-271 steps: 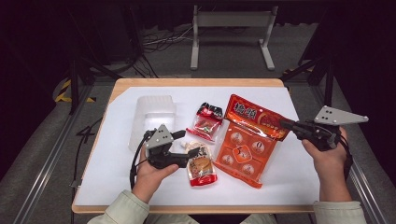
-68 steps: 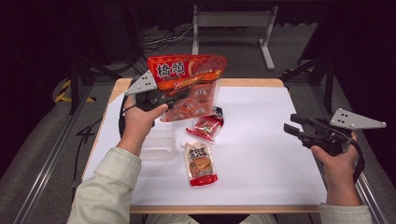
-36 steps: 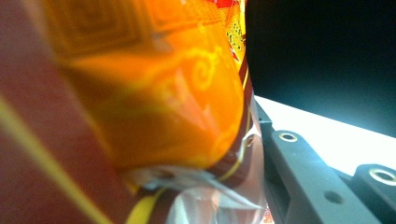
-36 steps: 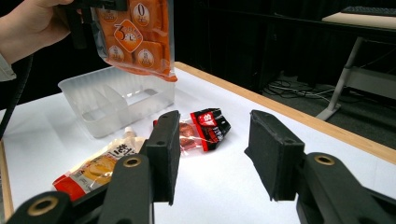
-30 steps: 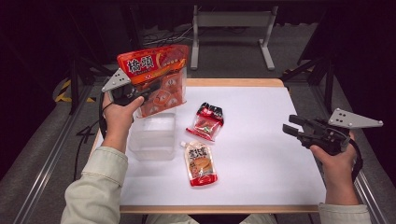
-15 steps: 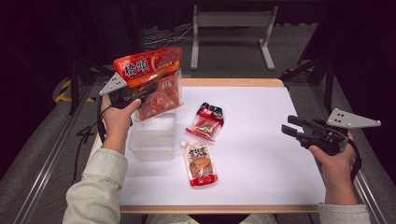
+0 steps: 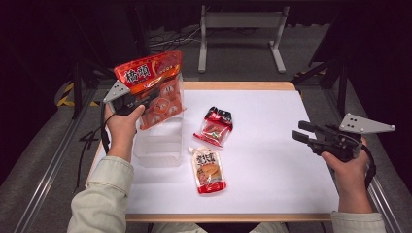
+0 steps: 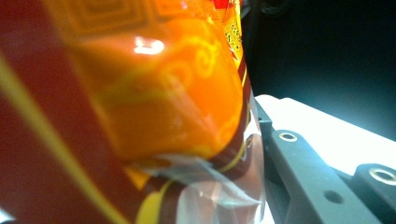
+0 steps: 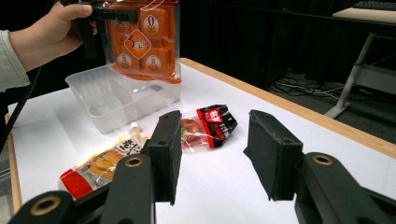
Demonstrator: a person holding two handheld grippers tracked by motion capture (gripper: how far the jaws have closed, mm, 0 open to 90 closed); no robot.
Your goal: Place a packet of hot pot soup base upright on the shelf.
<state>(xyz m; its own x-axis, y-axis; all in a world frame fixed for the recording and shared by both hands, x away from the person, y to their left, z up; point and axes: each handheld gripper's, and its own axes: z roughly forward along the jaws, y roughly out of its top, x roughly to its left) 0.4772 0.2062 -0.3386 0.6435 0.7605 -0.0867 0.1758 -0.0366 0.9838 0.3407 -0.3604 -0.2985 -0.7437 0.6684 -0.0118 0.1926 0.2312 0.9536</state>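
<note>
Orange bag [image 7: 154, 87] hangs in the air above the clear tray [image 7: 158, 143], pinched by the left claw [image 7: 145, 98], which bites its side partway down so that the red header with white characters rises above the claw and the window of wrapped pieces drops below it. The bag's lower edge sits just over the tray's far rim without touching it. In the left claw's own view the bag's glossy orange and red film [image 8: 140, 102] lies pressed right against the lens, with one black jaw showing at the right edge. From the right claw's view the bag [image 9: 142, 42] dangles over the tray [image 9: 116, 100], a hand [image 9: 49, 32] gripping the tool beside it.

Right claw [image 7: 303, 133] hovers at the right edge of the table [image 7: 272, 160], well apart from the bag, its jaws spread with nothing between them; in its own view the gap [image 9: 212, 154] opens onto bare white table.

Two smaller packs lie on the table between the claws: a red-and-black packet [image 7: 216, 126] nearer the middle and a spouted pouch [image 7: 208, 170] just in front of it, close to the tray's right side.
</note>
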